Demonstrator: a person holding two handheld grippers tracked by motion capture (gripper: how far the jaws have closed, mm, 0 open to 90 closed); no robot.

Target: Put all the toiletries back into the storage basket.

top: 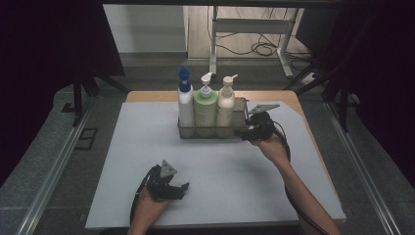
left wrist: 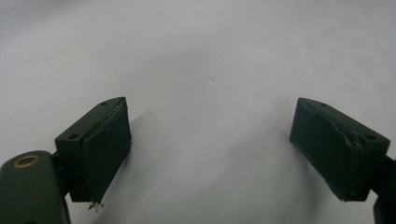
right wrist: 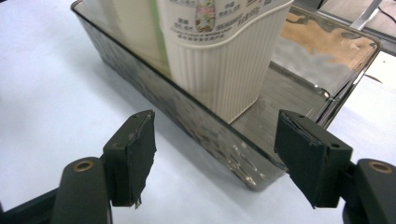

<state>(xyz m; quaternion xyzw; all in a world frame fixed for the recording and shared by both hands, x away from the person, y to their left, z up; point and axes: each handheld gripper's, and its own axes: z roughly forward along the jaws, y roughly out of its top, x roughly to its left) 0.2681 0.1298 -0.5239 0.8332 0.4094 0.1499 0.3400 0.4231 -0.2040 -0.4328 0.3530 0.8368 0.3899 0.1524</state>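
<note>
White surface point(top: 147, 166) carries a clear tray point(right wrist: 205, 135) of three bottles point(top: 205, 105) at its far side. Right gripper point(right wrist: 215, 158) straddles the tray's near corner, jaws released; next likely closing on the wall. Left gripper point(left wrist: 210, 149) rests open.

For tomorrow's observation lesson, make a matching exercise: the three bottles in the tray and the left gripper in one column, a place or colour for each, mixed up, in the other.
Things:
1. blue-capped bottle
2. green pump bottle
3. cream pump bottle
4. left gripper

Descriptions:
A. middle of the tray
B. over bare white table near the person, jaws apart
C. left end of the row
D. nearest the right gripper

Pairs: 1-C, 2-A, 3-D, 4-B
</note>
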